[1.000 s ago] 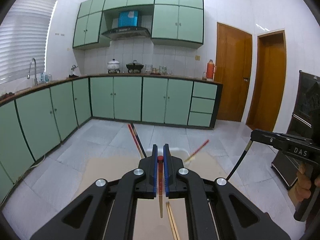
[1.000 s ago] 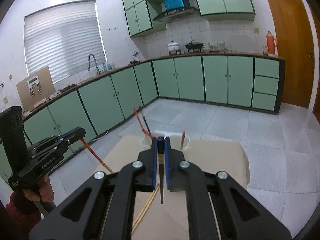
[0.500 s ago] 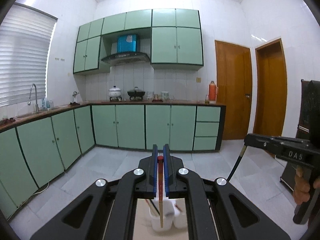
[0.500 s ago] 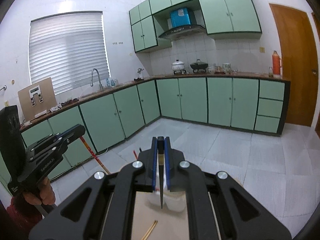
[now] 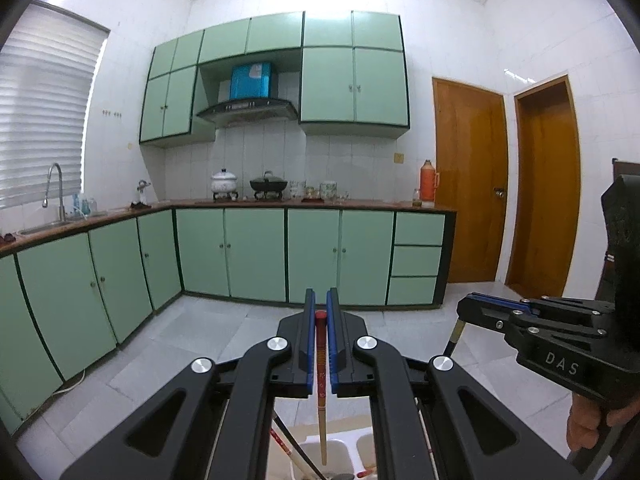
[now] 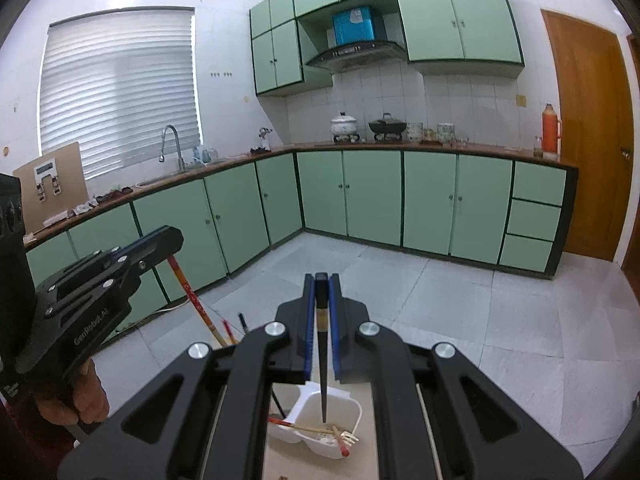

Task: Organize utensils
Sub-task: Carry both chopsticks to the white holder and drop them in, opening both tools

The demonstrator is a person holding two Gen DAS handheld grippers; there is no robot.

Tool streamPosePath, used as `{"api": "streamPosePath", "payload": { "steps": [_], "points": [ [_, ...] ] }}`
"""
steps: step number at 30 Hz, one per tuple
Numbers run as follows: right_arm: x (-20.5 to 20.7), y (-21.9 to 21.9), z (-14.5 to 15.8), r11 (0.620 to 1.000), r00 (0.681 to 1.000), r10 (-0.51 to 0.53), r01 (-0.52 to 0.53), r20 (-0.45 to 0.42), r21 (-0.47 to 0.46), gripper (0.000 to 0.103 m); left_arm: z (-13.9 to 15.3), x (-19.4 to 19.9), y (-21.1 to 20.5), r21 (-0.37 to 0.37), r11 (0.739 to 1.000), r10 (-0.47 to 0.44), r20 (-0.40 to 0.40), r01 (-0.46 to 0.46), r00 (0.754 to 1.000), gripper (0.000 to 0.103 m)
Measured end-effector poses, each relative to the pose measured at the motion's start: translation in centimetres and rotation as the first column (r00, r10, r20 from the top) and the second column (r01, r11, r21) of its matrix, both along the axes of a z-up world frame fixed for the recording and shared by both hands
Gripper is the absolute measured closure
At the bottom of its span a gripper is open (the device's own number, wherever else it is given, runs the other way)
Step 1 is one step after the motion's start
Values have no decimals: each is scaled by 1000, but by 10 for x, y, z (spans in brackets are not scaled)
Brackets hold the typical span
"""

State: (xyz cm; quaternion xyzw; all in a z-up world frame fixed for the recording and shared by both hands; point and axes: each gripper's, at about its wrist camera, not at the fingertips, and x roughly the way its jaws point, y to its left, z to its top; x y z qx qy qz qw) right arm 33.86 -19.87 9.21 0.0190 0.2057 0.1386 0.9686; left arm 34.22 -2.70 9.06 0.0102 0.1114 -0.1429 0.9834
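My left gripper is shut on a red-topped chopstick that hangs point down over the left compartment of a white utensil holder. My right gripper is shut on a black chopstick that hangs point down over the right compartment of the same white holder. The holder has red and black chopsticks in its left part and a gold fork with a red-tipped chopstick in its right part. Each gripper shows in the other's view, the right one and the left one.
The holder stands on a beige table, mostly hidden by the grippers. Beyond are a grey tiled floor, green cabinets along the walls and wooden doors at the right.
Both grippers have risen and tilted up with their chopsticks. The table and loose chopsticks have dropped out of view. The holder now sits right under both chopstick tips.
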Motion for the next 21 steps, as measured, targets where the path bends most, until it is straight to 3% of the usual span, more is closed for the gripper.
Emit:
{"api": "streamPosePath", "payload": {
  "steps": [12,14,17,21],
  "points": [
    [18,5,-64,1000,994,13,-14,-110,-14,97,-58,40,7,8,1000,-2,-162,3,987,97],
    [15,7,-67,1000,993,7,-10,-114,-18,94,-63,39,11,3,1000,2,-175,-1,985,93],
    [10,4,-69,1000,994,-4,4,-112,-6,88,-66,36,18,-9,1000,12,-187,-14,982,78],
    [0,-3,-64,999,995,-33,34,-92,14,69,-61,23,29,-26,999,33,-171,-38,985,55]
  ]
}}
